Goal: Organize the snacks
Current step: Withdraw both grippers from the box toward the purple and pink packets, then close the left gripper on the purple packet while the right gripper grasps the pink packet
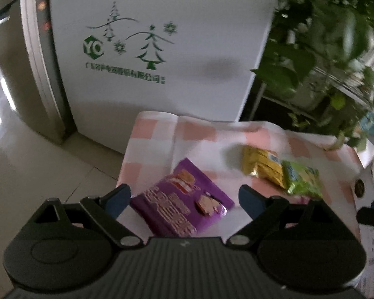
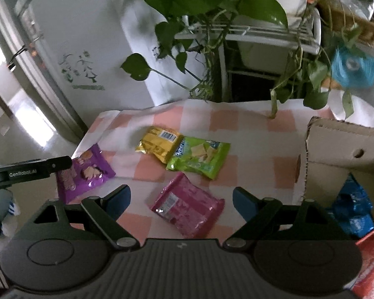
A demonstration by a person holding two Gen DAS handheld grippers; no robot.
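Note:
Several snack packets lie on a pink-and-white checked tablecloth point(image 2: 249, 124). A purple packet point(image 1: 184, 199) rests at the cloth's left side, straight below my open left gripper point(image 1: 184, 199), whose blue pads stand wide on either side and apart from it. The same purple packet point(image 2: 87, 174) shows at the left in the right wrist view. A yellow packet point(image 2: 158, 142) and a green one point(image 2: 199, 158) overlap in the middle. A pink packet point(image 2: 187, 204) lies under my open right gripper point(image 2: 182, 199), untouched. A cardboard box point(image 2: 336, 154) at the right holds blue packets point(image 2: 354, 209).
A tall white carton with green tree prints point(image 1: 149, 49) stands behind the table. A trailing green plant point(image 2: 207, 12) on a white rack point(image 2: 249, 32) hangs over the table's far edge. Pale floor tiles point(image 1: 37, 162) lie at the left. A red package point(image 2: 371, 261) sits at the lower right.

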